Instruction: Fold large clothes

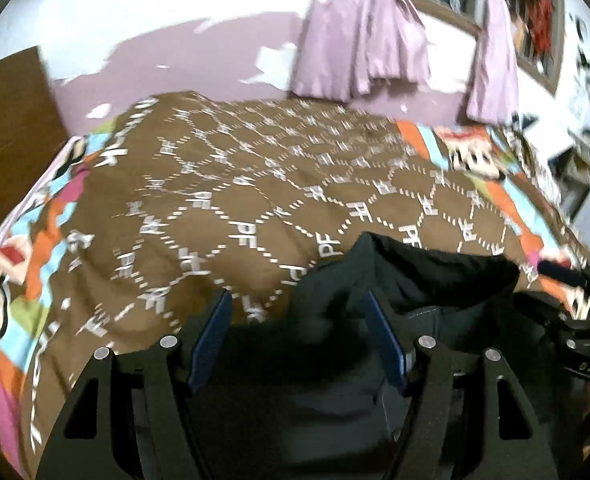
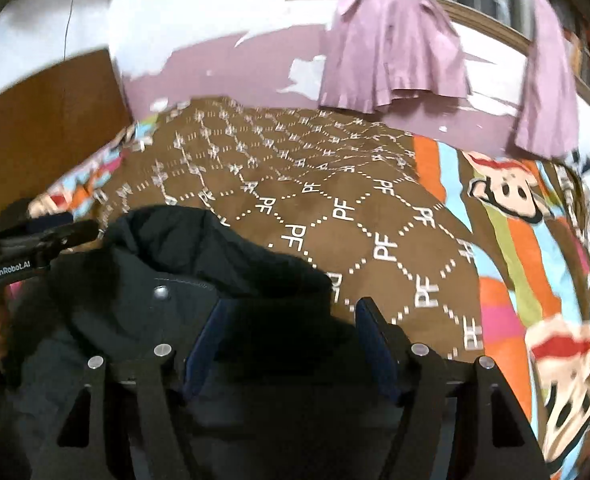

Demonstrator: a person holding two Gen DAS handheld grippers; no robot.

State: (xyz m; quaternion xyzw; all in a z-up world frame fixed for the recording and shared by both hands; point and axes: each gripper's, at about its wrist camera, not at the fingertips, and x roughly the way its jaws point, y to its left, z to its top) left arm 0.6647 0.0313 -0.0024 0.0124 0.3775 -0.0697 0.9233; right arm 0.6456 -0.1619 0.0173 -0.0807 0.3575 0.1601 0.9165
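the left gripper hangs over the near edge of a bed, its blue-padded jaws standing apart with dark cloth of the black jacket bunched between them; whether the pads pinch it cannot be told. the jacket lies crumpled on the brown patterned bedspread, below lilac curtains. from the right wrist view, the right gripper also stands fairly wide, jacket fabric filling the gap, grip unclear. here the jacket shows a snap button and a rumpled collar, with the left gripper at its far left.
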